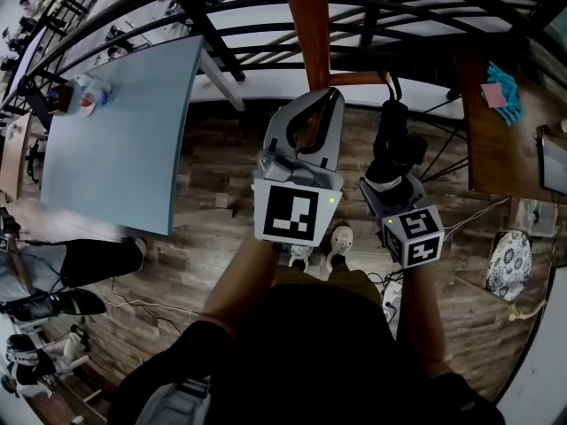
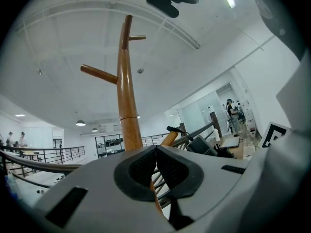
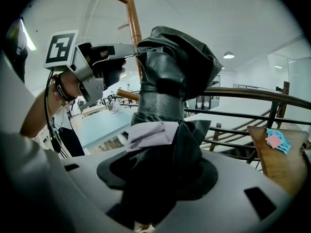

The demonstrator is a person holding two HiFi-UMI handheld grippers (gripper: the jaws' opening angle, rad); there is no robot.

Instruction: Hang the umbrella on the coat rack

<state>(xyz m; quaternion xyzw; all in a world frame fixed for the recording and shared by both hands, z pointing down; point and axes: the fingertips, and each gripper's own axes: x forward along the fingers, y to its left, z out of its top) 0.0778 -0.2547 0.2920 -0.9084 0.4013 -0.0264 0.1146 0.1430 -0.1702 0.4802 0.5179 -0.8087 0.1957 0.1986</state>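
Observation:
The wooden coat rack (image 1: 306, 25) rises just ahead of me, with one short peg (image 1: 359, 79) sticking out to the right. In the left gripper view its pole (image 2: 127, 96) and upper pegs stand behind the jaws. My left gripper (image 1: 330, 97) is shut with nothing between its pads (image 2: 146, 164), tips close beside the pole. My right gripper (image 1: 390, 173) is shut on the folded black umbrella (image 1: 394, 133), held upright. The umbrella's thin strap loop (image 1: 391, 84) is up by the peg's end. In the right gripper view the umbrella (image 3: 170, 81) fills the middle, and the left gripper (image 3: 104, 64) is to its left.
A black railing (image 1: 399, 34) curves behind the rack. A pale blue table (image 1: 124, 131) lies to the left, with a person (image 1: 53, 264) standing near its corner. To the right is a wooden table (image 1: 500, 149) with a blue and pink item (image 1: 503, 91). Cables trail over the plank floor.

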